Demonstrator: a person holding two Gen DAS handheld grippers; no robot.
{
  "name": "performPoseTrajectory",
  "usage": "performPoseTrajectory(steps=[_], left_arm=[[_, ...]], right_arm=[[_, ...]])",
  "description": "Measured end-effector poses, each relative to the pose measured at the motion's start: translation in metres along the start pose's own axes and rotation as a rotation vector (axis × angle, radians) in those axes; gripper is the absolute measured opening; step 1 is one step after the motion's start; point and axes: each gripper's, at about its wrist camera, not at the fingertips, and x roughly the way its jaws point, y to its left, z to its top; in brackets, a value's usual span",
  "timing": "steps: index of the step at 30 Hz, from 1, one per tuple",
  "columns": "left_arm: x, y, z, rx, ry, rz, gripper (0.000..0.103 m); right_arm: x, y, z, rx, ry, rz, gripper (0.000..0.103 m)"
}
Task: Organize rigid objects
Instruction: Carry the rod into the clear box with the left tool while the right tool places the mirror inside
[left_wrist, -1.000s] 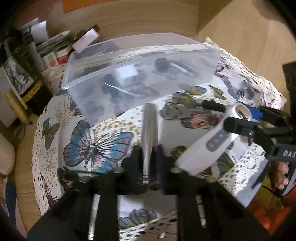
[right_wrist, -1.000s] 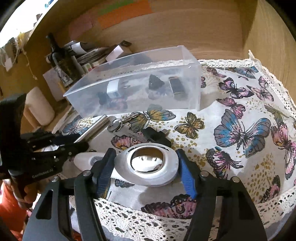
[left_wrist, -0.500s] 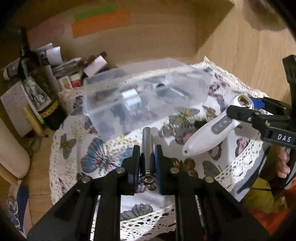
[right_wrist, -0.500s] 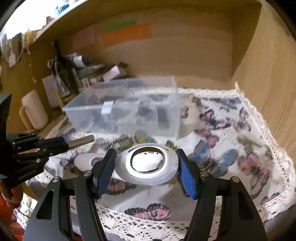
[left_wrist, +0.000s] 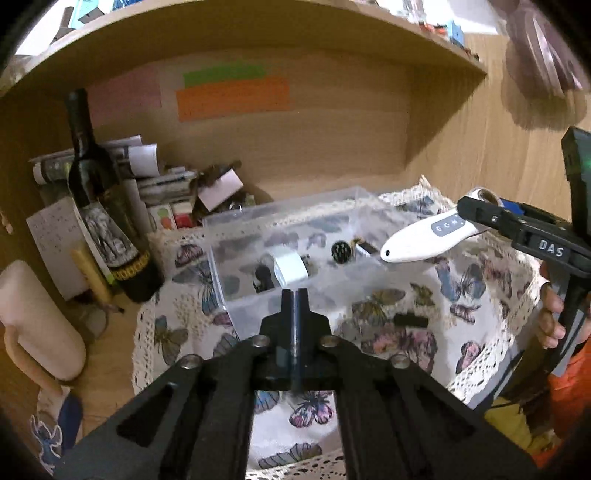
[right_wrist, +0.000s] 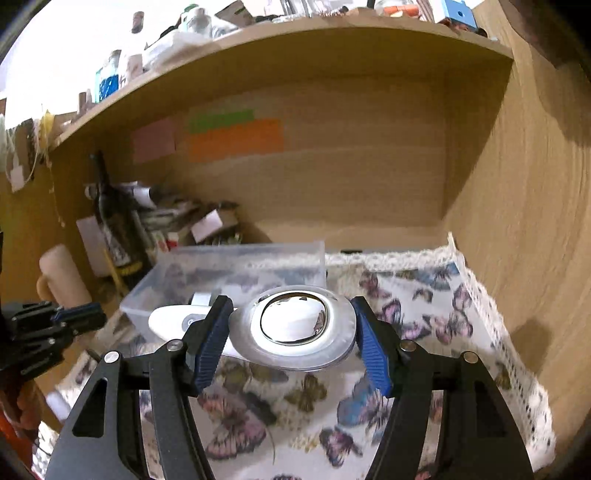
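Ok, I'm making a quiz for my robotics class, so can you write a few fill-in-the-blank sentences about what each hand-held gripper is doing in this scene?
1. The right hand-held gripper is shut on a white device with a shiny ____ head.
2. The left hand-held gripper is shut on a slim ____ cylinder.
3. The clear bin stands on a cloth printed with ____.
4. Left of the bin stands a dark ____.

Missing words: oval; metal; butterflies; bottle
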Motion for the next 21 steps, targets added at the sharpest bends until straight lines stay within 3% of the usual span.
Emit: performPoseTrajectory(steps=[6,13,21], left_arm=[[0.004,0.01,0.009,0.006,-0.004,0.035,0.0],[0.027,0.03,-0.017,-0.004,0.159,0.035,0.004],[0.006,0.031,-0.059,-0.059,0.249,-0.021,0.037]], right_arm=[[0.024,0.003,0.009,-0.016,0.018,-0.003,0.062],[0.046,0.002,0.006,-0.016,0.061,-0.003,0.062],[0.052,0.0,0.001,-0.014,0.082,-0.005,0.062]])
